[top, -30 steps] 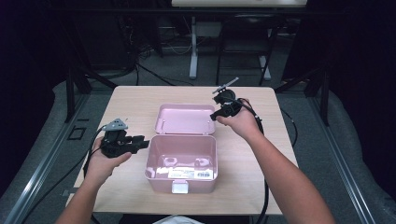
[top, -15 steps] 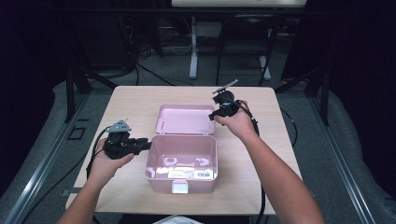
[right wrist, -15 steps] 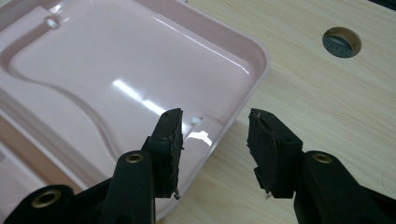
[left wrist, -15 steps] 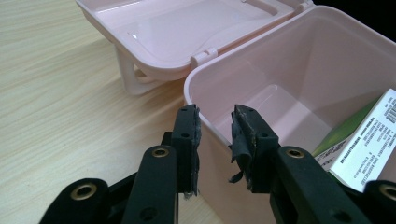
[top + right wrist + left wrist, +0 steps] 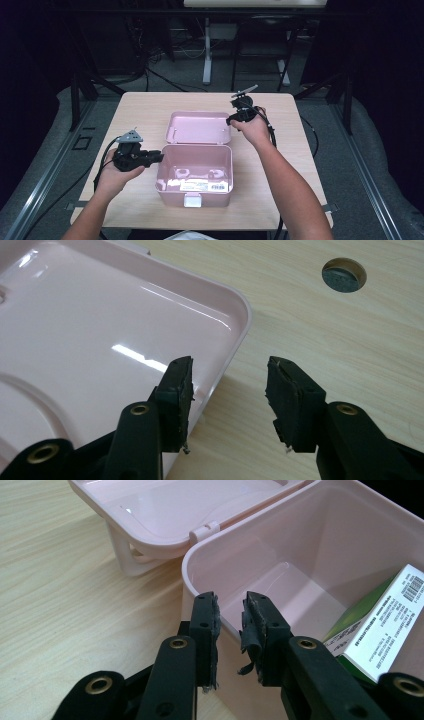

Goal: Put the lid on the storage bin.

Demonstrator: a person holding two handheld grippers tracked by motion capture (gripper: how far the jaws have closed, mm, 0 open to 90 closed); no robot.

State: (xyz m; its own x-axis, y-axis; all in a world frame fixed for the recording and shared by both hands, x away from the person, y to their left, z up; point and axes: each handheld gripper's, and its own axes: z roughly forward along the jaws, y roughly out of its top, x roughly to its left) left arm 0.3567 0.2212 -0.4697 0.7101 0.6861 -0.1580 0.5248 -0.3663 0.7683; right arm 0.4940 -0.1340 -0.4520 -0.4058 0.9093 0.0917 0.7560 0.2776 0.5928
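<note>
Open pink box [image 5: 195, 167] mid-tabletop [image 5: 300, 165], lid [image 5: 198, 127] laid back.
Left gripper [image 5: 231, 612] straddling box's near wall (fingers narrowly parted, not clamped); right gripper [image 5: 227, 385] spread wide over lid's corner.

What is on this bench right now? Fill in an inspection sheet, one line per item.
Surface: wooden table, round hole near the lid's corner.
Job's things: pink box open, lid laid back; green-and-white carton inside.
Clutter: nothing seen.
Grippers: left gripper jaws narrowly apart astride the box's wall; right gripper open at the lid's edge.
Cables: black cable trailing from the left gripper.
Surroundings: dark floor, table legs, wires behind.
</note>
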